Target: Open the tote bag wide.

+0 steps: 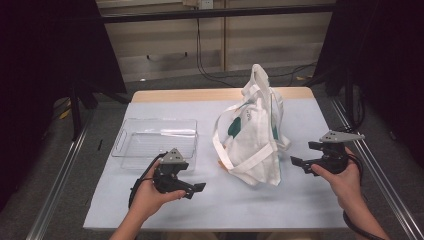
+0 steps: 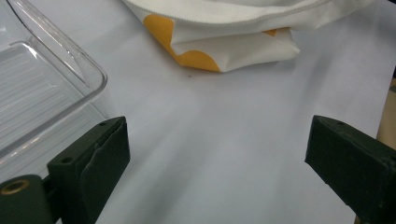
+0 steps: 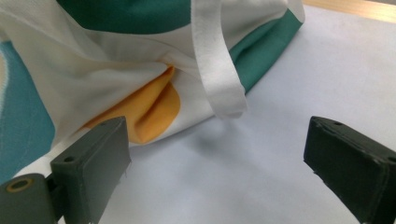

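A white cloth tote bag [image 1: 252, 132] with teal and orange patches stands slumped at the table's middle, its handles up. My left gripper [image 1: 197, 189] is held low at the front left, open and empty, pointing right toward the bag's base [image 2: 224, 46]. At the right, my right gripper [image 1: 304, 156] is open and empty, pointing left at the bag [image 3: 116, 79] from a short way off. A handle loop [image 3: 217, 70] hangs down the bag's side in front of it.
A clear plastic tray [image 1: 155, 140] lies empty on the pale sheet left of the bag, its corner [image 2: 56, 84] close beside my left gripper. Metal rails run along both table sides. Dark stands and cables are behind the table.
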A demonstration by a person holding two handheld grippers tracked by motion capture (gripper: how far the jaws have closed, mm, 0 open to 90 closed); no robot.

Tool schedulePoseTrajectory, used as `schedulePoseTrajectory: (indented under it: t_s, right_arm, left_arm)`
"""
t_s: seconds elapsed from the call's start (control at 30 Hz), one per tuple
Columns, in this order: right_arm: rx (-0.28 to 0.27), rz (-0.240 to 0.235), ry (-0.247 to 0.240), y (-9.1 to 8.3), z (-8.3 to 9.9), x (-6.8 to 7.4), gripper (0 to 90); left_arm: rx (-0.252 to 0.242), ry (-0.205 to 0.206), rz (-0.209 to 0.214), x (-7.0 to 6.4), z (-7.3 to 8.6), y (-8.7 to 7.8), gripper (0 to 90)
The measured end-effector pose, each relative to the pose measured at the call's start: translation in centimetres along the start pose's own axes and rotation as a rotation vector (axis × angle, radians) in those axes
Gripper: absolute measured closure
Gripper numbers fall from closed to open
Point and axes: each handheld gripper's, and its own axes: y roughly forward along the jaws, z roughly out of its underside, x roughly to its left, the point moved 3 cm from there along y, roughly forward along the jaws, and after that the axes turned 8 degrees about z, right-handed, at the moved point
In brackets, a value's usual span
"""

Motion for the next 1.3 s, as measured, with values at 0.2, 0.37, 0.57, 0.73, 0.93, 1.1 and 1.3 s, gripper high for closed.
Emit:
schedulePoseTrajectory:
  t_s: [0.2,0.37,0.57,0.73,0.93,1.1,1.3]
  right_arm:
    - [-0.003,0.004,0.002,0.2,-0.3,0.0,6.6]
    - [0.007,0.011,-0.006,0.4,-0.4,0.0,6.9]
    - [0.008,0.016,-0.007,0.8,-0.8,-0.1,7.1]
    - [0.013,0.021,-0.015,0.9,-0.9,-0.3,7.5]
    - [0.009,0.028,-0.016,1.0,-1.3,-0.4,7.7]
    - [0.011,0.029,-0.025,1.1,-1.7,-0.3,8.0]
    - [0.014,0.030,-0.032,1.4,-2.1,-0.2,8.1]
  left_arm:
    - [-0.010,-0.011,-0.006,0.3,-0.9,-0.8,6.6]
    - [-0.010,-0.024,-0.019,0.9,-1.6,-1.1,6.9]
    - [-0.016,-0.032,-0.023,1.6,-2.4,-1.2,6.9]
    - [-0.015,-0.027,-0.032,1.9,-3.5,-1.2,6.9]
    - [-0.015,-0.025,-0.030,2.2,-4.3,-1.0,6.9]
    - [-0.028,-0.033,-0.038,2.6,-5.0,-0.7,7.3]
    - [-0.014,-0.034,-0.051,3.1,-5.8,-0.4,8.1]
